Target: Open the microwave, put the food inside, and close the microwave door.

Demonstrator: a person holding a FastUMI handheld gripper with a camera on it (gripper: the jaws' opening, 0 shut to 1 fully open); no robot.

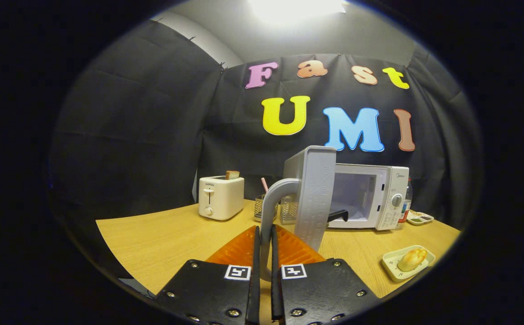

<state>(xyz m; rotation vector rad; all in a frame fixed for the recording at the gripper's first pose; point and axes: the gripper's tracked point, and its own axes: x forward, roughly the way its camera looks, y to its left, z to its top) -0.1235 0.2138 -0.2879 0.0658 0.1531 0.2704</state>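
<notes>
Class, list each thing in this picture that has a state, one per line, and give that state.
Microwave door: swung open, edge-on to the camera.
Door handle: clamped between the tool's two fingers.
Tool: shut on the door handle.
Microwave: cavity open, no food inside.
Bread roll: on its small tray, on the table.
Toaster: a slice sticking up from a slot.
</notes>
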